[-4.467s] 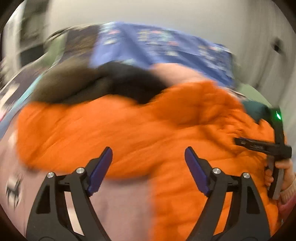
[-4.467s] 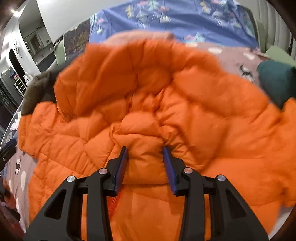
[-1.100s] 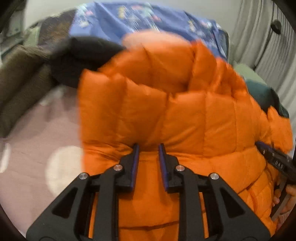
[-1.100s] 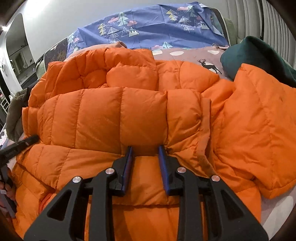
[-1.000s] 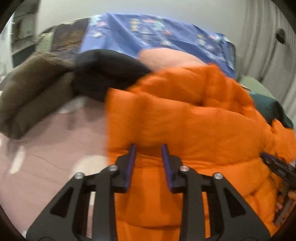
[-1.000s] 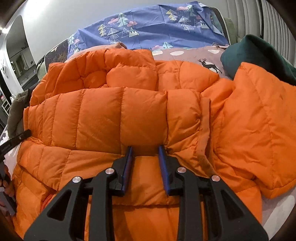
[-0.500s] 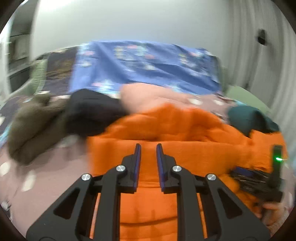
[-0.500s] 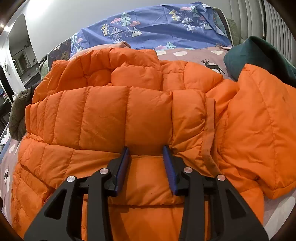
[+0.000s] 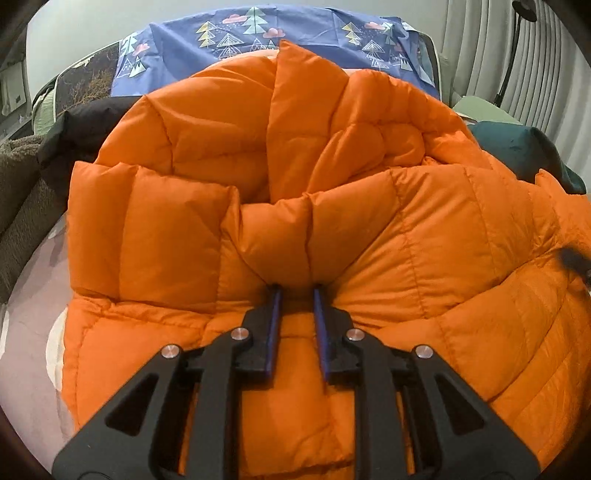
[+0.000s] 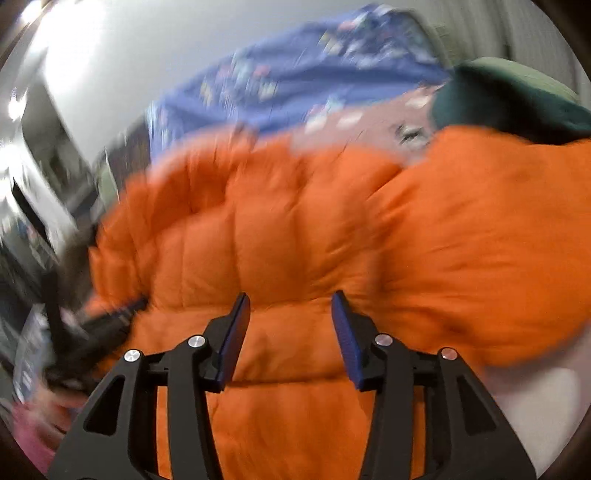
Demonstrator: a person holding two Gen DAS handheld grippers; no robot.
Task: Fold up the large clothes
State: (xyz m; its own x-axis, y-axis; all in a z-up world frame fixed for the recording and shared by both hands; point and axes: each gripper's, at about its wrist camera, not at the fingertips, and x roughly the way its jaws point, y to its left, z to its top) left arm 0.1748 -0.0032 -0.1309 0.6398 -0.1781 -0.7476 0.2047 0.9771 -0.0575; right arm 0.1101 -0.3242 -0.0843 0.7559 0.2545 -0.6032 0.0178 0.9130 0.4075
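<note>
An orange puffer jacket (image 9: 332,206) lies bunched on the bed and fills most of both views. My left gripper (image 9: 295,291) is shut on a pinched fold of the jacket, which puckers around the fingertips. In the right wrist view, which is motion-blurred, the jacket (image 10: 295,236) lies below my right gripper (image 10: 290,299). Its jaws stand apart with nothing held between them. The left gripper shows as a dark blur at the left edge of that view (image 10: 99,325).
A blue tree-print sheet (image 9: 280,33) covers the head of the bed. A black garment (image 9: 85,125) and a brown fleece (image 9: 18,184) lie at the left. A dark green garment (image 9: 524,151) lies at the right. The mauve bedsheet (image 9: 26,321) shows at the lower left.
My right gripper has let go of the jacket fold, opened and pulled back with fast motion. My left gripper stays shut on the jacket and has pushed its fold forward onto the pile.
</note>
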